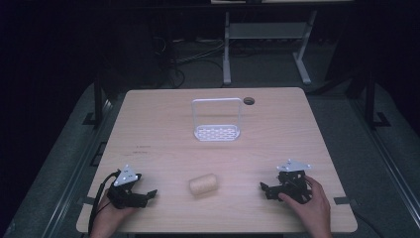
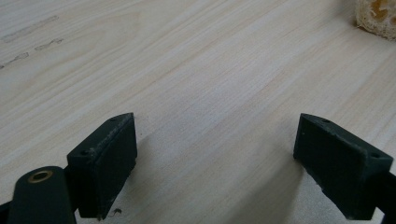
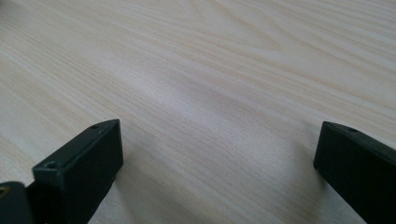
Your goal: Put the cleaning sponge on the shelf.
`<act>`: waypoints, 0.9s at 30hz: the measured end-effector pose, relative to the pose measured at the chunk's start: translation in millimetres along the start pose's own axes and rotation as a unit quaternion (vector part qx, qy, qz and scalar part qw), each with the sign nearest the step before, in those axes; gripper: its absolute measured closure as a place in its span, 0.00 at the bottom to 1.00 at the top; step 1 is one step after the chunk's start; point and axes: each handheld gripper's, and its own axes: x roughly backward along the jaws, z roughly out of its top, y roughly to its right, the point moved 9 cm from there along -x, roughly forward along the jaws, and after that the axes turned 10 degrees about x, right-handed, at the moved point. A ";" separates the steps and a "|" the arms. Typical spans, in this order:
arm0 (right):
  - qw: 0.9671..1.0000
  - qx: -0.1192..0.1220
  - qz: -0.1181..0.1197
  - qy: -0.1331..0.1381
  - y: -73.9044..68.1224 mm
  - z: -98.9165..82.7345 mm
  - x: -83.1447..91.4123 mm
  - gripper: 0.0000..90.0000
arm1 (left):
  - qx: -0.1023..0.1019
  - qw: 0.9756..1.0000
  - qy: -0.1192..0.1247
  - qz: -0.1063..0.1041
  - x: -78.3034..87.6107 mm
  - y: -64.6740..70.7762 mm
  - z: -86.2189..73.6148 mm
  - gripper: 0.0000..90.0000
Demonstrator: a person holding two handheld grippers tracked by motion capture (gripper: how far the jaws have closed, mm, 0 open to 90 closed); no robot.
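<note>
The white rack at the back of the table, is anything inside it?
Nothing sits in the white rack: its perforated base and tall wire frame are bare. The table under the base is covered.

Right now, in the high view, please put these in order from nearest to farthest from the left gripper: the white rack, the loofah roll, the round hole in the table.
1. Loofah roll, just right of the left gripper.
2. White rack, mid-table, farther back.
3. Round hole, near the far edge.
</note>
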 end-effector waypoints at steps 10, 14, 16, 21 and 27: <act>1.000 0.001 0.000 0.000 0.1 -0.1 0.0 0.01 | 0.000 1.000 0.000 0.000 0.0 0.0 0.0 0.14; 1.000 0.000 0.000 0.000 0.0 -0.1 0.0 0.01 | -0.002 1.000 -0.001 0.000 0.3 0.2 -0.3 0.14; 1.000 0.000 0.000 0.000 0.0 -0.1 0.0 0.01 | -0.002 1.000 -0.001 0.000 0.4 0.2 -0.4 0.14; 1.000 0.000 0.000 0.000 0.1 0.0 0.0 0.01 | -0.004 1.000 -0.002 -0.006 0.9 1.4 -0.7 0.14; 1.000 0.000 0.000 0.000 0.0 0.0 0.0 0.01 | -0.011 1.000 -0.005 -0.010 2.6 3.8 -0.3 0.15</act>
